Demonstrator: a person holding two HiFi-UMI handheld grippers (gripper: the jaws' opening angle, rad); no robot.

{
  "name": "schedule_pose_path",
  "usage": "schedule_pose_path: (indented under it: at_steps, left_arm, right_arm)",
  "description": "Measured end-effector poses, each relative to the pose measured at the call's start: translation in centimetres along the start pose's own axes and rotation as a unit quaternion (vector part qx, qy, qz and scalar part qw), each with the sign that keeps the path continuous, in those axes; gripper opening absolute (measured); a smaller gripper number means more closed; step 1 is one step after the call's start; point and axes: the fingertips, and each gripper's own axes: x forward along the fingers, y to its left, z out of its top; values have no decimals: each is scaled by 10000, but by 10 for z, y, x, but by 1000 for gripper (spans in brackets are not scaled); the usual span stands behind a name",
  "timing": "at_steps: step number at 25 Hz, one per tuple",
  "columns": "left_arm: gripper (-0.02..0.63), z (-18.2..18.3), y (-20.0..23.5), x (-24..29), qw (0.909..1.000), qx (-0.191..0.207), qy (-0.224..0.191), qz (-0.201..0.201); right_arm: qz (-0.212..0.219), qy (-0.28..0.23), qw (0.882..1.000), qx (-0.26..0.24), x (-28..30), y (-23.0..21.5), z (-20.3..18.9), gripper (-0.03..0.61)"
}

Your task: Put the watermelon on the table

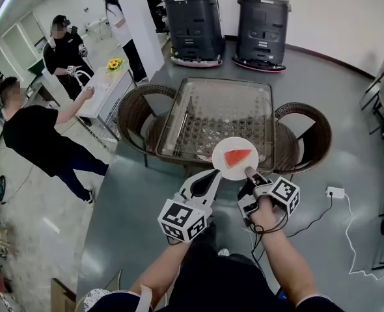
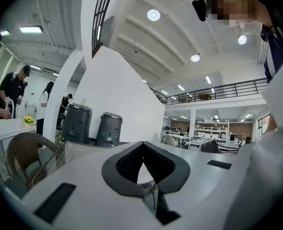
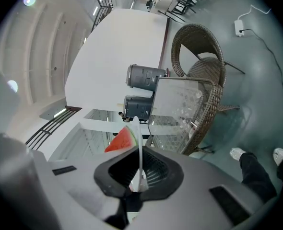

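A red watermelon wedge (image 1: 236, 156) (image 3: 120, 140) lies on a small white plate (image 1: 225, 147) (image 3: 140, 143). The plate hangs in the air over the near edge of a glass-topped wicker table (image 1: 221, 106) (image 3: 177, 99). My right gripper (image 1: 249, 171) (image 3: 140, 174) is shut on the plate's near rim, rolled so the plate stands upright in its own view. My left gripper (image 1: 215, 173) (image 2: 143, 145) has its fingertips closed together at the plate's near left rim. Whether it touches the plate I cannot tell.
Wicker chairs stand at the table's left (image 1: 135, 109) and right (image 1: 311, 127). Two dark grey machines (image 1: 193, 21) (image 1: 262, 25) stand by the far wall. A power strip (image 1: 335, 192) with a cable lies on the floor at right. People (image 1: 32, 135) stand at a white table with flowers (image 1: 114, 64) at left.
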Motion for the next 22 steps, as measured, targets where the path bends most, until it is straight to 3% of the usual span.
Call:
schedule_pose_path:
  at_steps: [10,22]
  left_arm:
    - [5,4,63,68,9997,-141,119,-145]
    - [5,25,158,124,9990,-242,275,-240]
  right_arm:
    - [-120,-102,9999,-45,77,2,36,11]
    - [-336,-284,9990,-39,173,19,51,11]
